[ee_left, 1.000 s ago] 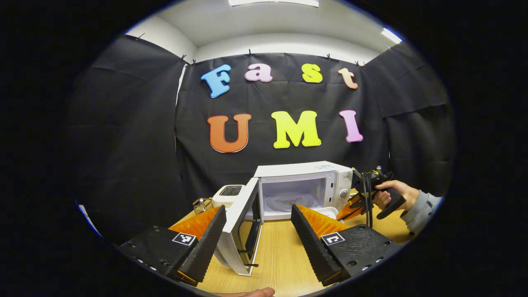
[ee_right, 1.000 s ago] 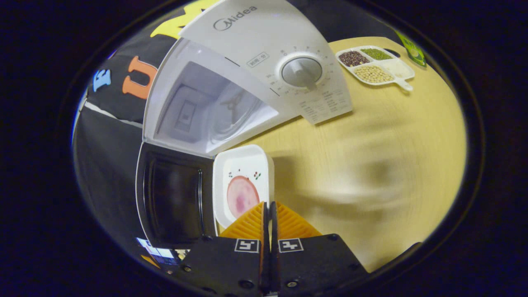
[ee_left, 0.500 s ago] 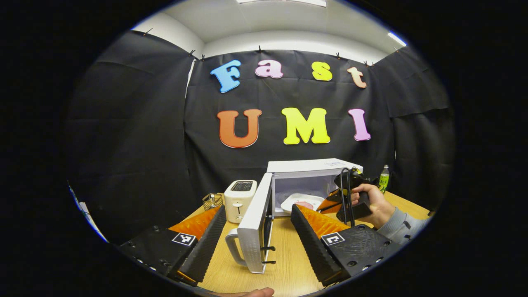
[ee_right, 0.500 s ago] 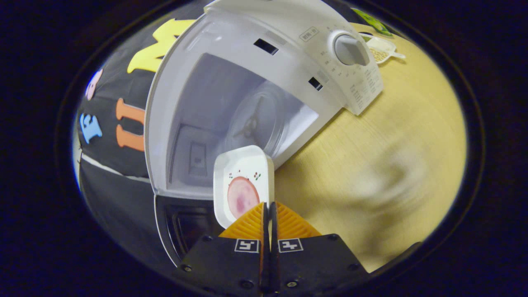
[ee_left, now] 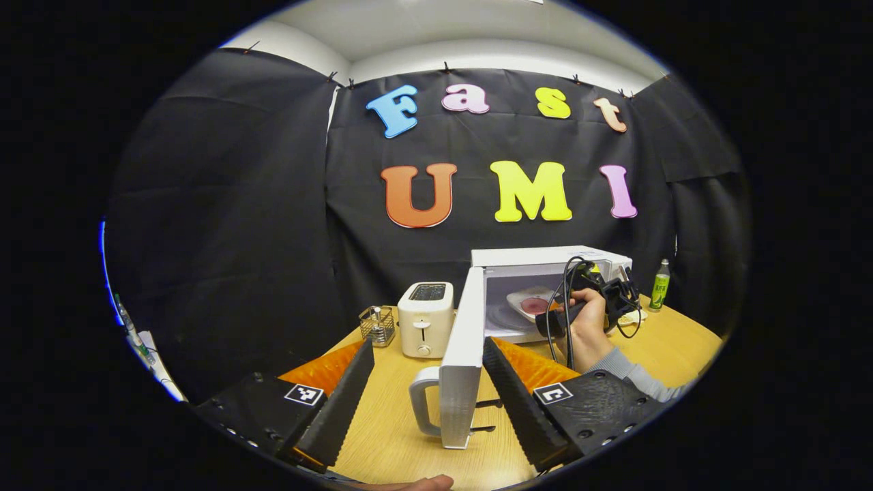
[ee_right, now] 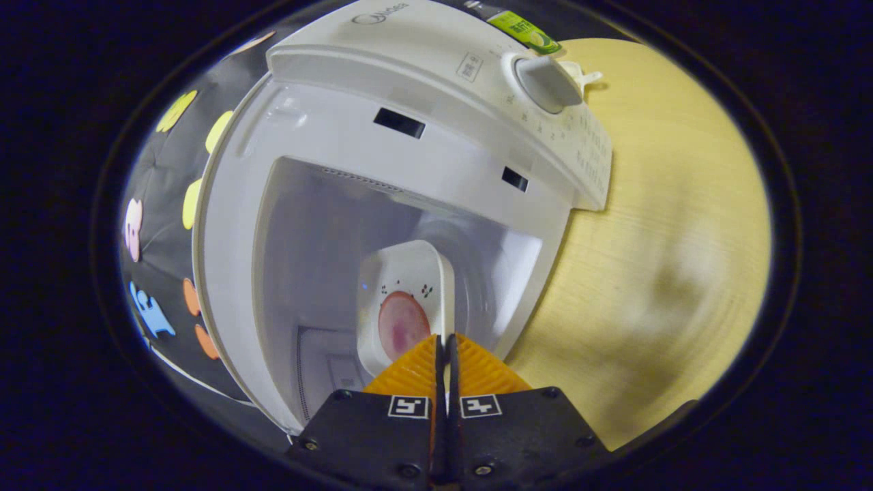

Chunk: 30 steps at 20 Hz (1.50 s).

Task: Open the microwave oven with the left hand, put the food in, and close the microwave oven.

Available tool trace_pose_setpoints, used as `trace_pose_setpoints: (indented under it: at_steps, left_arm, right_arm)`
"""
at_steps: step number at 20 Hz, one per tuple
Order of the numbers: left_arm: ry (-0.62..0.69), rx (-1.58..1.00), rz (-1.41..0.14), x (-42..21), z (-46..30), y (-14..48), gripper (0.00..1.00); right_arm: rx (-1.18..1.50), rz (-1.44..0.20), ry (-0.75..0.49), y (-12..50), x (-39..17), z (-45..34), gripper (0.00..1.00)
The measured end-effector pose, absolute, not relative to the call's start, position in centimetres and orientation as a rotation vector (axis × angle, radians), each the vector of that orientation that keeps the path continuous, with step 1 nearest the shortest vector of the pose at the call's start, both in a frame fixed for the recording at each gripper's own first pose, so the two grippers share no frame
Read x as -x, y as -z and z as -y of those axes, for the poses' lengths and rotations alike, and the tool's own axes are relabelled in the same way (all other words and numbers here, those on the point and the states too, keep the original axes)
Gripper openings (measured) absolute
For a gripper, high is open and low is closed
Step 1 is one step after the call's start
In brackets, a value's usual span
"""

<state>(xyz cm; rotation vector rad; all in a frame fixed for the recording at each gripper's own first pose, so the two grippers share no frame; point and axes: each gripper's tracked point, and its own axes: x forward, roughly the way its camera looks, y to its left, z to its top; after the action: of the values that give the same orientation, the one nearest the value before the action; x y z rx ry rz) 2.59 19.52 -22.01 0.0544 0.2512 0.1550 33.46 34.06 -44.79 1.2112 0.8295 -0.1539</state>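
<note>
Wooden worktop (ee_left: 402, 436): right tool (ee_right: 445, 341), clamped on food tray (ee_right: 409, 300), inside microwave (ee_right: 409, 136) cavity; left tool (ee_left: 426, 389) wide open, empty, straddling door (ee_left: 460, 368).
</note>
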Motion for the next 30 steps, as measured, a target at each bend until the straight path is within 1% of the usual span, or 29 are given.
trace_pose_setpoints:
  at_steps: [1, 2, 3, 4, 7, 8, 9, 10, 11, 12, 13, 14, 15, 16, 17, 18, 19, 20, 21, 22, 26, 27, 29, 30]
  left_arm:
    - [-0.161, -0.055, -0.25, -2.8, -19.7, 22.0, 0.97]
    - [-0.167, -0.058, -0.246, -3.0, -19.7, 21.8, 0.96]
    - [-0.17, -0.06, -0.238, -3.4, -19.9, 21.5, 0.89]
    - [-0.168, -0.058, -0.229, -3.7, -20.0, 21.5, 0.96]
    - [-0.155, -0.038, -0.217, -3.7, -19.6, 21.7, 0.96]
    - [-0.151, -0.036, -0.218, -3.6, -19.6, 21.7, 0.96]
    - [-0.152, -0.038, -0.219, -3.6, -19.6, 21.7, 0.96]
    - [-0.155, -0.043, -0.22, -3.3, -19.8, 21.8, 0.96]
    - [-0.157, -0.048, -0.216, -3.1, -19.9, 21.6, 0.97]
    - [-0.154, -0.048, -0.209, -2.8, -19.9, 21.3, 0.97]
    - [-0.156, -0.047, -0.203, -2.5, -19.9, 20.9, 0.97]
    - [-0.158, -0.046, -0.199, -2.1, -20.1, 20.7, 0.97]
    - [-0.156, -0.046, -0.193, -1.8, -20.1, 20.5, 0.96]
    - [-0.155, -0.046, -0.186, -1.5, -20.2, 20.3, 0.96]
    - [-0.159, -0.045, -0.186, -1.2, -20.3, 20.1, 0.96]
    - [-0.162, -0.042, -0.185, -0.8, -20.5, 20.1, 0.96]
    - [-0.161, -0.04, -0.184, -0.4, -20.6, 20.0, 0.96]
    - [-0.161, -0.04, -0.187, -0.1, -20.6, 20.1, 0.96]
    - [-0.16, -0.045, -0.19, 0.2, -20.7, 20.4, 0.96]
    - [-0.16, -0.056, -0.192, 0.5, -20.8, 20.5, 0.96]
    - [-0.194, -0.09, -0.207, 1.3, -22.2, 21.1, 0.96]
    - [-0.195, -0.083, -0.213, 1.4, -22.3, 21.4, 0.96]
    - [-0.195, -0.058, -0.224, 1.2, -22.6, 22.1, 0.97]
    - [-0.193, -0.043, -0.222, 1.1, -22.6, 22.2, 0.96]
  right_arm:
    - [-1.227, -0.823, 0.161, 45.0, -33.8, -34.7, 0.04]
    - [-1.235, -0.828, 0.167, 45.2, -34.1, -35.3, 0.04]
    - [-1.236, -0.839, 0.16, 45.4, -34.3, -36.0, 0.0]
    - [-1.233, -0.845, 0.153, 45.5, -34.5, -36.3, 0.04]
    - [-1.218, -0.825, 0.141, 45.8, -35.4, -36.2, 0.05]
    - [-1.207, -0.816, 0.142, 45.5, -35.3, -36.0, 0.0]
    - [-1.203, -0.811, 0.151, 45.4, -35.2, -35.8, 0.06]
    - [-1.211, -0.806, 0.164, 45.7, -35.2, -35.6, 0.07]
    - [-1.226, -0.801, 0.17, 46.2, -35.3, -35.7, 0.0]
    - [-1.256, -0.787, 0.185, 46.5, -35.4, -35.5, 0.12]
    - [-1.32, -0.756, 0.168, 46.1, -35.8, -35.6, 0.14]
    - [-1.377, -0.725, 0.151, 46.0, -36.2, -35.5, 0.12]
    - [-1.373, -0.746, 0.176, 46.8, -35.7, -35.1, 0.32]
    - [-1.373, -0.727, 0.173, 46.3, -35.3, -34.3, 0.43]
    - [-1.344, -0.726, 0.162, 46.1, -35.2, -34.4, 0.31]
    - [-1.301, -0.719, 0.168, 45.8, -34.9, -33.8, 0.53]
    - [-1.275, -0.698, 0.179, 45.4, -34.3, -33.2, 0.58]
    - [-1.258, -0.681, 0.181, 44.9, -34.0, -32.6, 0.54]
    - [-1.244, -0.666, 0.177, 44.4, -33.2, -32.0, 0.71]
    - [-1.223, -0.658, 0.164, 43.8, -32.8, -31.5, 0.81]
    - [-1.026, -0.626, 0.064, 41.5, -30.9, -29.8, 0.87]
    - [-0.964, -0.623, 0.033, 40.8, -30.3, -29.5, 0.87]
    - [-0.838, -0.594, -0.033, 39.2, -28.9, -28.9, 0.91]
    - [-0.765, -0.564, -0.048, 38.5, -28.2, -28.0, 0.83]
